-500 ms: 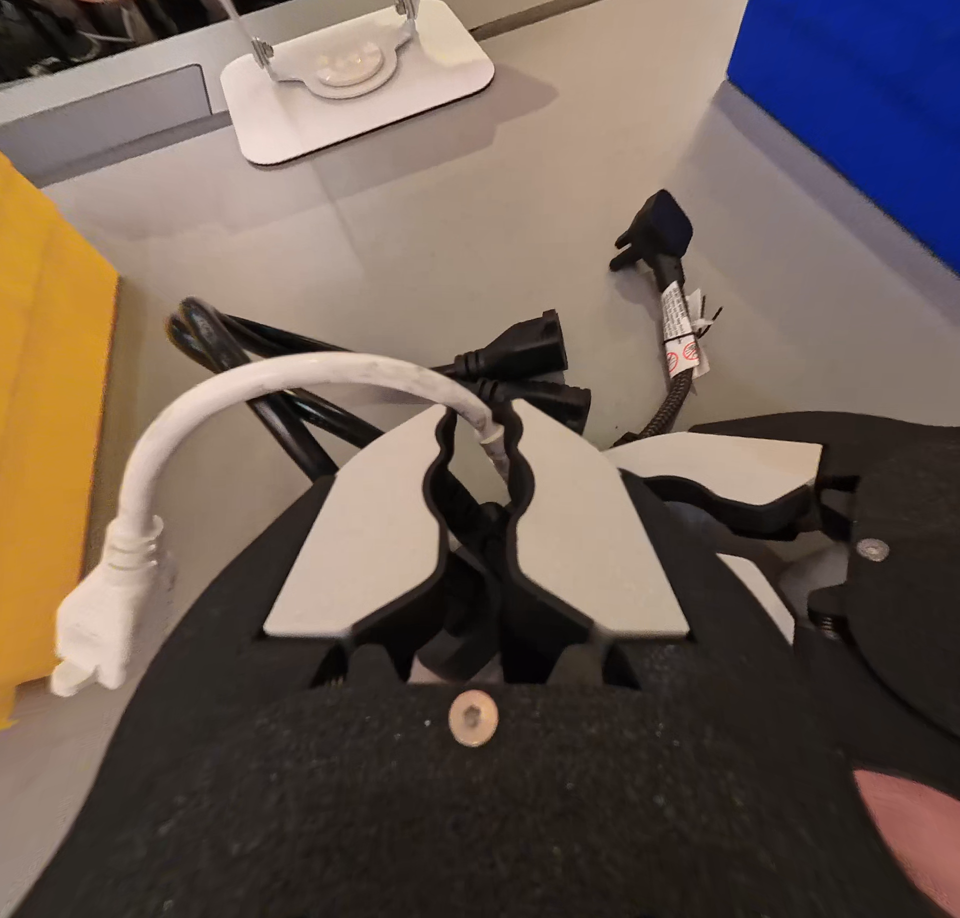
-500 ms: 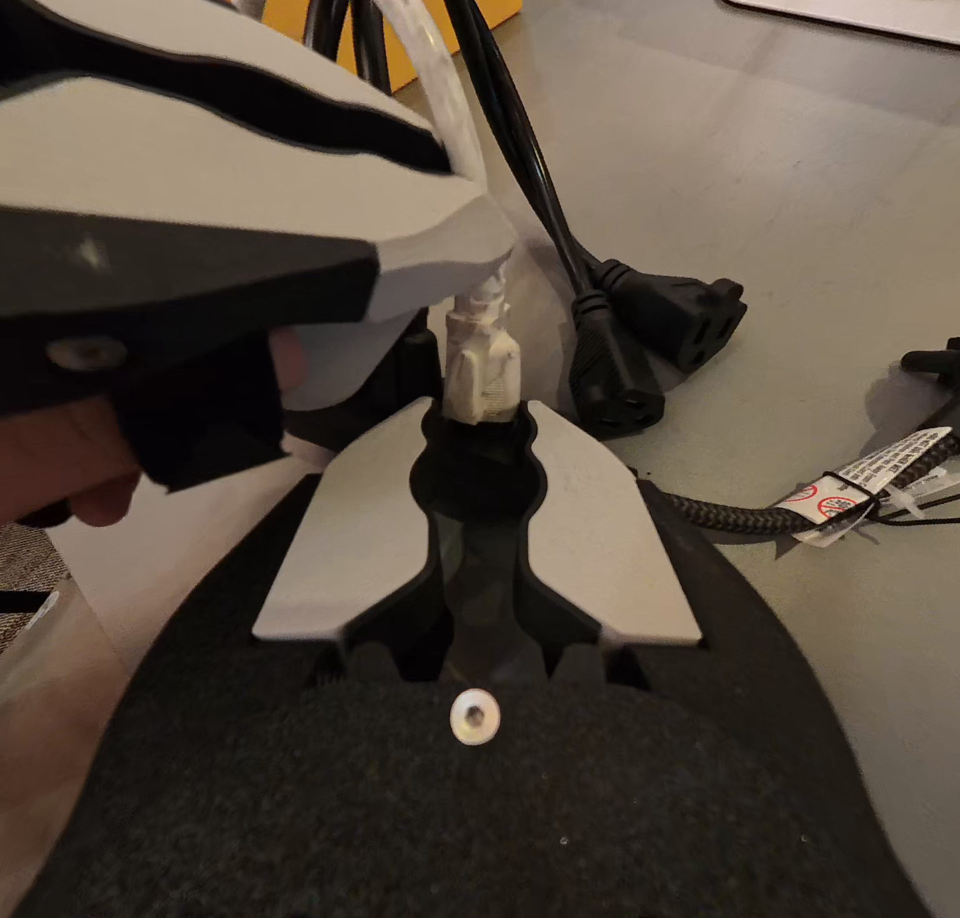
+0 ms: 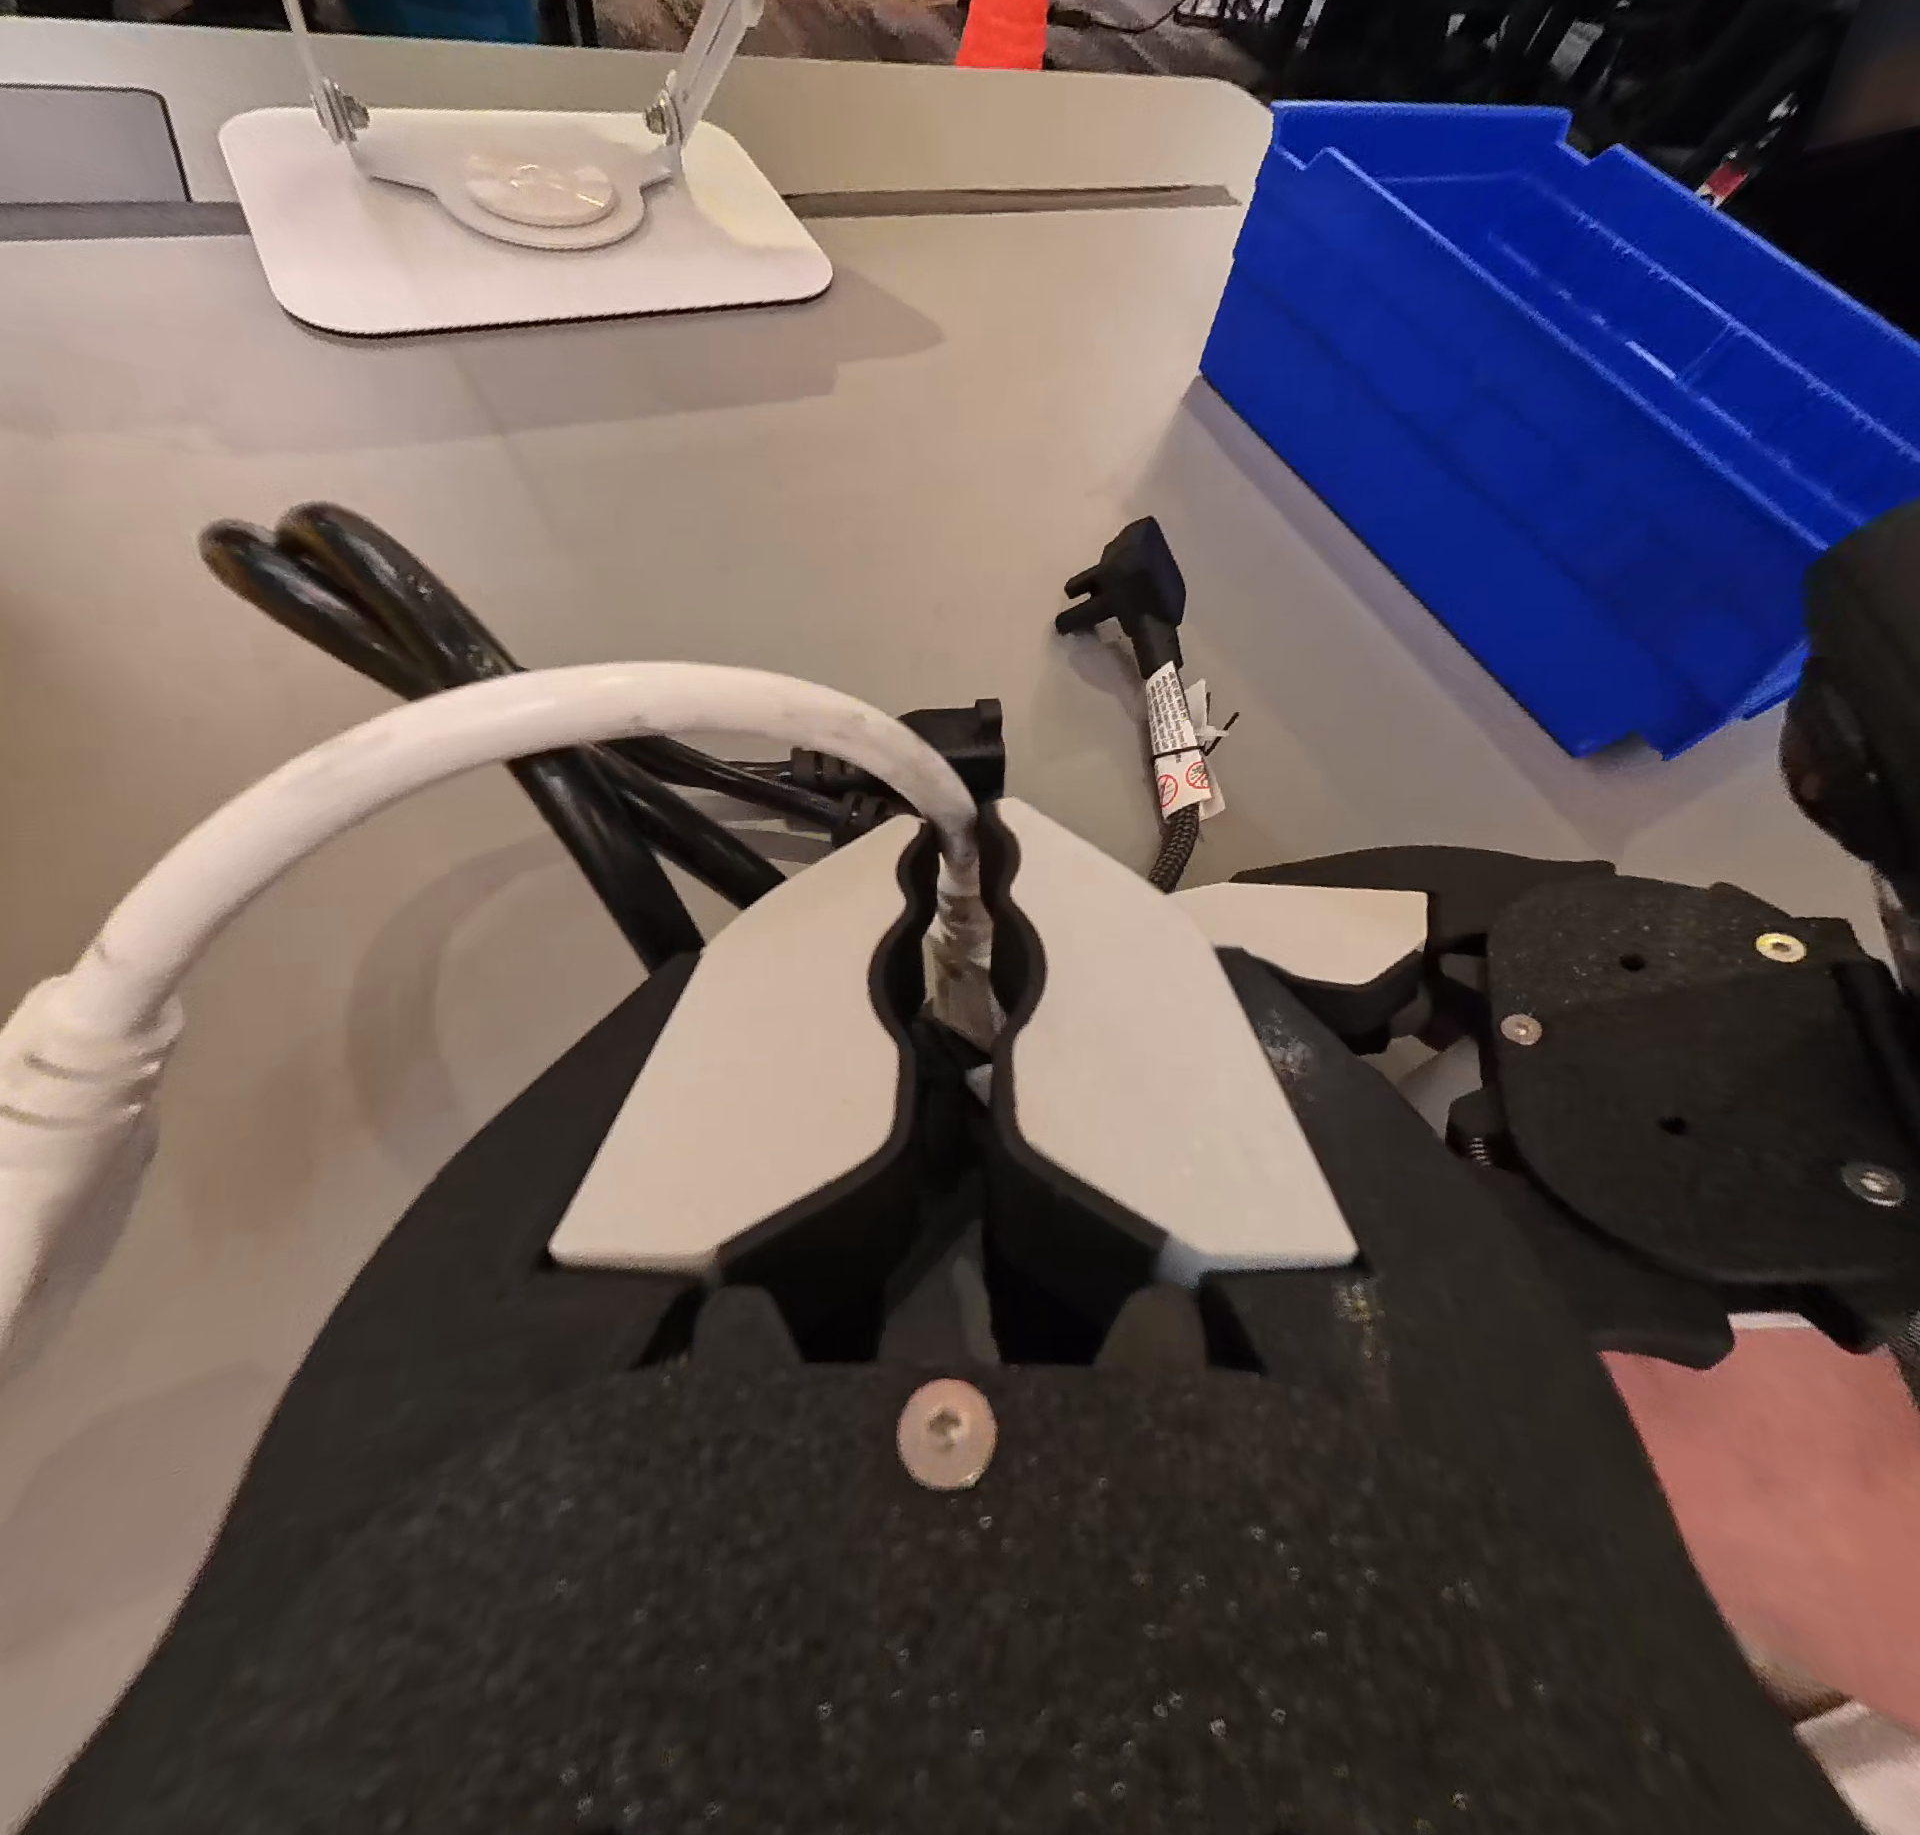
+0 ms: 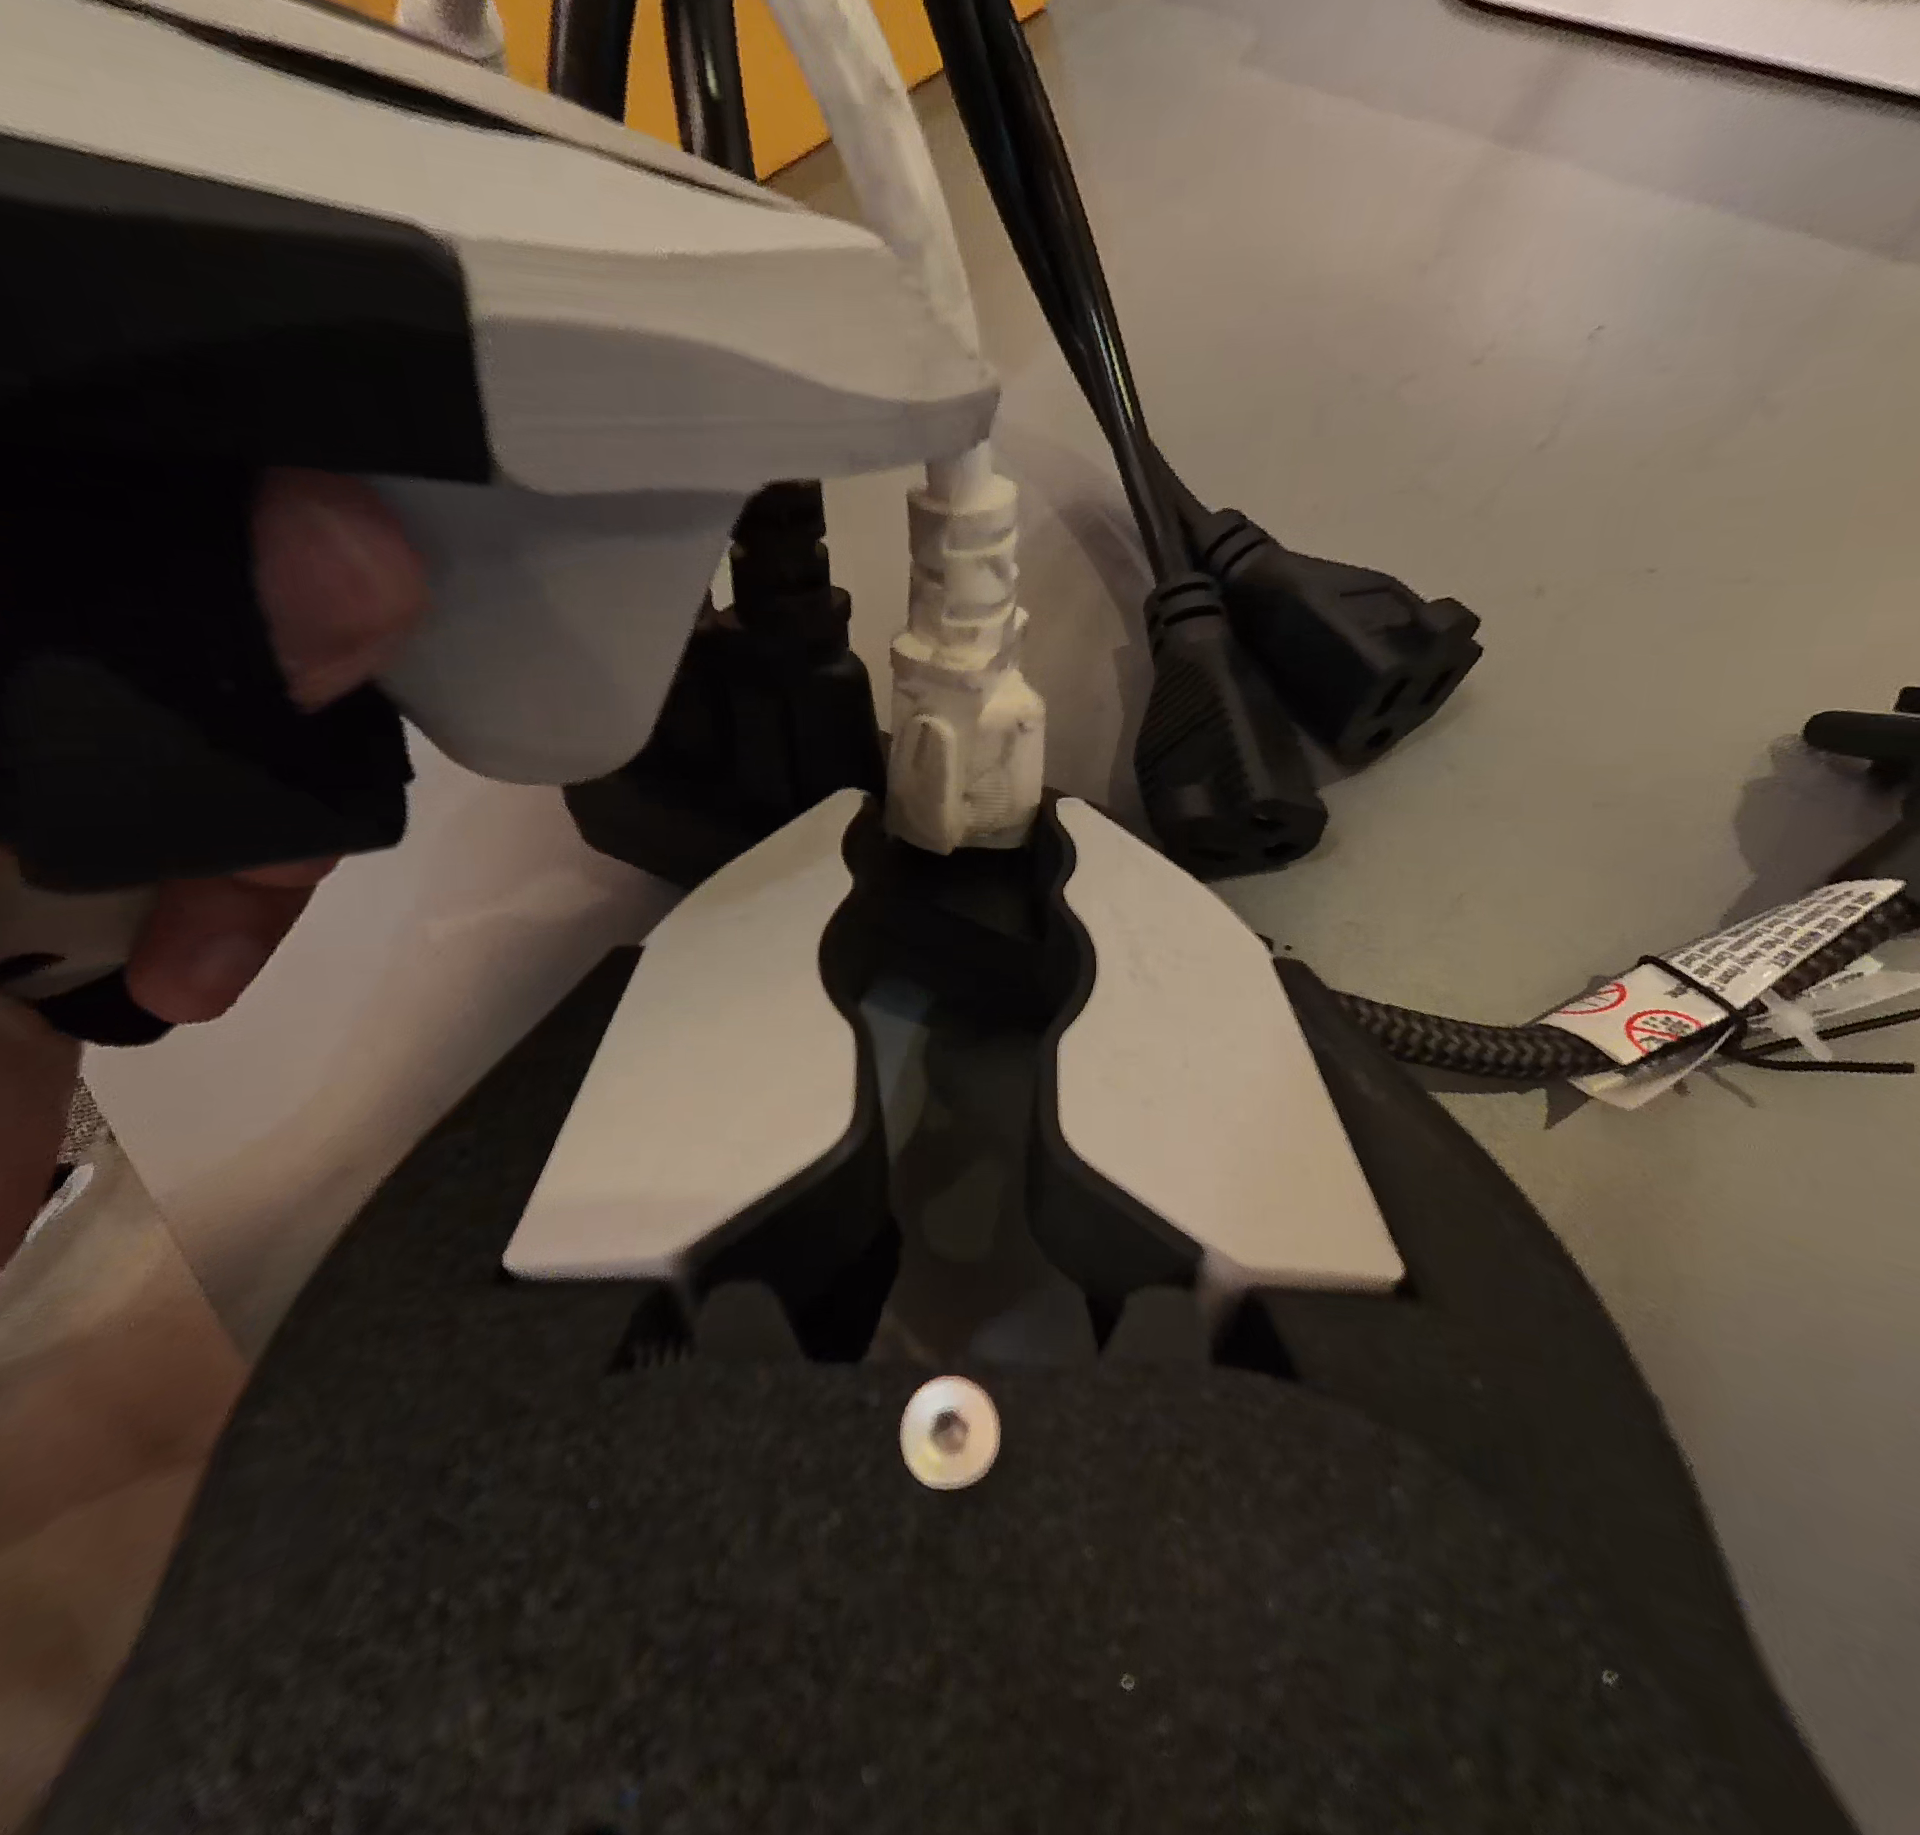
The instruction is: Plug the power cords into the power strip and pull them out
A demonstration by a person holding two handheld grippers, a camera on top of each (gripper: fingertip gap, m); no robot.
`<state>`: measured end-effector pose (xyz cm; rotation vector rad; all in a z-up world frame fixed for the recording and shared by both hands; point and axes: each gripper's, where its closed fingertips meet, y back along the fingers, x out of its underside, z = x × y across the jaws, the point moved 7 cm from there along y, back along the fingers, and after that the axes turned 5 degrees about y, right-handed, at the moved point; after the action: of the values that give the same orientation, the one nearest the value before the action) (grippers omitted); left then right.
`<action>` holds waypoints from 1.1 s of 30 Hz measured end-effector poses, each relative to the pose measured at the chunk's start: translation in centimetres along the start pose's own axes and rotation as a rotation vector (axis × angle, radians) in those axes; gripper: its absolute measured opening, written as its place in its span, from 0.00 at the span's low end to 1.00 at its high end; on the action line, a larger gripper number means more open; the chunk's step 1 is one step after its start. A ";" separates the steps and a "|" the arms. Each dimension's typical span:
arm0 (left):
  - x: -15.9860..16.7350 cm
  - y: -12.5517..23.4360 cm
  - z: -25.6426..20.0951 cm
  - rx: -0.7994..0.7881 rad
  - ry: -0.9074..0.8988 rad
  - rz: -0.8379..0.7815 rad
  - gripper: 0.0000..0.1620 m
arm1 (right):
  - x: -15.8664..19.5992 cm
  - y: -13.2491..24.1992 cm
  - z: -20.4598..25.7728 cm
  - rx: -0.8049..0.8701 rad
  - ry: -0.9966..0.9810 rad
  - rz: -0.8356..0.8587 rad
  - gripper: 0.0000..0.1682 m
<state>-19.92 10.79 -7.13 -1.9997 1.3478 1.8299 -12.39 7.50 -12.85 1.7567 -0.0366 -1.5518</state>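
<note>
The left gripper (image 3: 961,829) is pinching narrow on the white cord (image 3: 582,705), just above the ribbed neck of its white plug (image 4: 961,725). Beneath it the right gripper (image 4: 961,819) is clamping a dark socket (image 4: 956,912) between its fingers; the plug's base is sitting at that socket's mouth, and its prongs are not showing.

Compared with half a second ago, the left gripper is sitting higher and tilting upward. More of the plug's body is now showing between the two grippers. That is looking like the start of a pull-out, with the right gripper bracing the socket. Whether the plug is coming free cannot be told yet.

Counting outward, there is one white cord, arching left to its other moulded end (image 3: 62,1089) near the bench's left edge. Three more black sockets are lying on the bench (image 3: 727,497). Two are resting side by side (image 4: 1226,788) (image 4: 1371,663) just right of the grippers, and one (image 4: 748,736) is half hiding behind the left gripper. At least two black cords (image 3: 416,622) are looping toward the left.

One braided cable (image 4: 1455,1032), carrying one tag, is ending in one angled plug (image 3: 1138,580) lying unplugged toward the right. One blue bin (image 3: 1558,383) is standing at the right edge, one white stand base (image 3: 520,227) at the far edge, and one yellow box (image 4: 790,50) at the left.
</note>
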 end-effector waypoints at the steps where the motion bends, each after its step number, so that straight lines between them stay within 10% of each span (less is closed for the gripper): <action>1: 0.1 0.1 0.0 0.007 0.005 -0.007 0.04 | 0.0 0.0 0.0 -0.002 0.005 0.001 0.18; 33: 0.3 0.8 0.3 0.187 0.152 -0.099 0.02 | 0.1 0.2 -0.1 -0.045 0.026 0.000 0.18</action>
<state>-20.68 10.35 -7.11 -2.0996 1.3746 1.4780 -12.14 7.37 -12.83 1.7411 0.0107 -1.5186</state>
